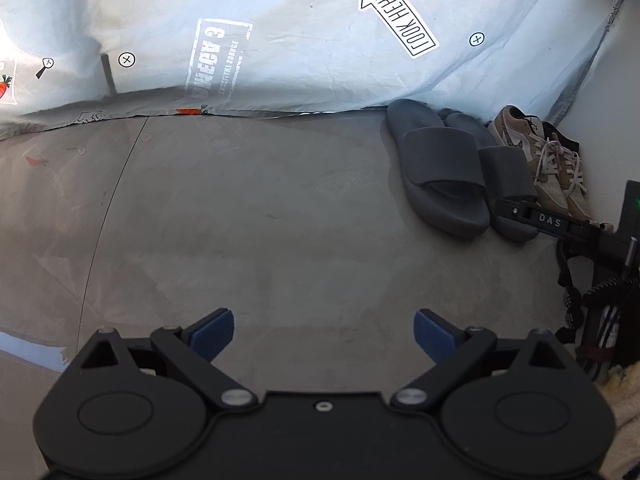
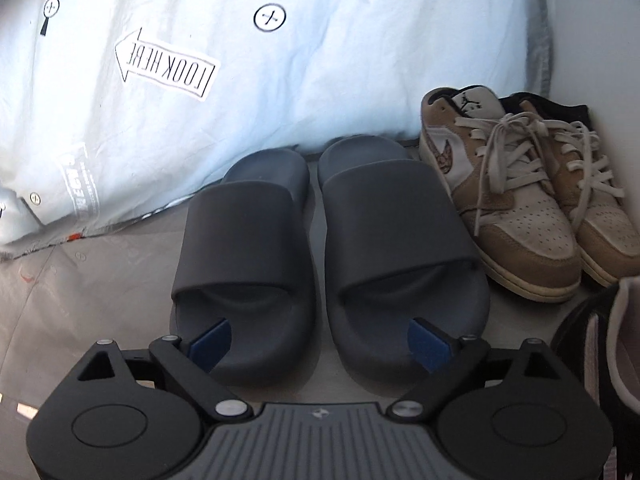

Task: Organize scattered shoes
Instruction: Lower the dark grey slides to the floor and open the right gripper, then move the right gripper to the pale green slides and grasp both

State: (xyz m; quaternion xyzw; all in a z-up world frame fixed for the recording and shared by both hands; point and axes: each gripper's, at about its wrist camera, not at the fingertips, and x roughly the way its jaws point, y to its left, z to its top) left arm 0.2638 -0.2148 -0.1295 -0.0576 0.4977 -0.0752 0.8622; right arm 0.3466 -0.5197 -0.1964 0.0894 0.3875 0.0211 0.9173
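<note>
Two dark grey slides, the left slide point(image 2: 244, 240) and the right slide point(image 2: 400, 240), stand side by side on the grey floor, heels against a hanging sheet. Beside them on the right is a pair of tan and white laced sneakers point(image 2: 516, 208). My right gripper point(image 2: 320, 344) hovers open just above the slides' toes, one blue pad over each, gripping nothing. In the left wrist view the slides point(image 1: 440, 168) and sneakers point(image 1: 560, 168) sit at the far right, with a black finger point(image 1: 548, 220) of the right gripper in front of them. My left gripper point(image 1: 324, 336) is open over bare floor.
A pale blue printed sheet point(image 2: 320, 80) hangs down behind the shoes. A white wall point(image 2: 592, 40) closes the right side. A black and white object point(image 2: 600, 340) lies at the near right. Black cords and gear point(image 1: 592, 300) crowd the left wrist view's right edge.
</note>
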